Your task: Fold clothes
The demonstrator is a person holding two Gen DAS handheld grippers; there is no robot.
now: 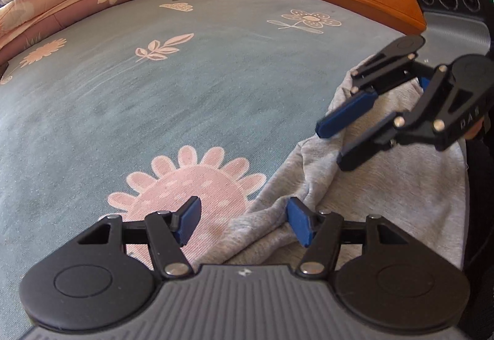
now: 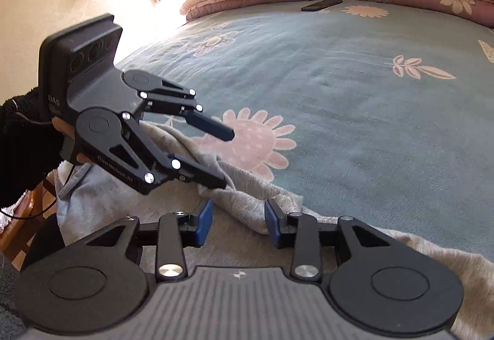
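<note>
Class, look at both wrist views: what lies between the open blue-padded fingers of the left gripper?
In the left wrist view, the left gripper straddles the crumpled grey knit garment edge and pink-flowered blue bedsheet.

Each tool is matte black plastic: the left tool (image 1: 244,224) and the right tool (image 2: 238,222) both have two round pivot discs flanking a grey ribbed housing with a small white mark at its front edge. Black linkage bars are pinned with shiny silver screws, and the fingers end in blue rubber pads (image 1: 299,225). The housing's upright end shows three round recesses, and faint pale lettering runs along one side arm. The left hand (image 2: 66,142) shows bare skin under a fuzzy black sleeve (image 2: 21,151), with a thin black cable (image 2: 37,207) trailing below.
</note>
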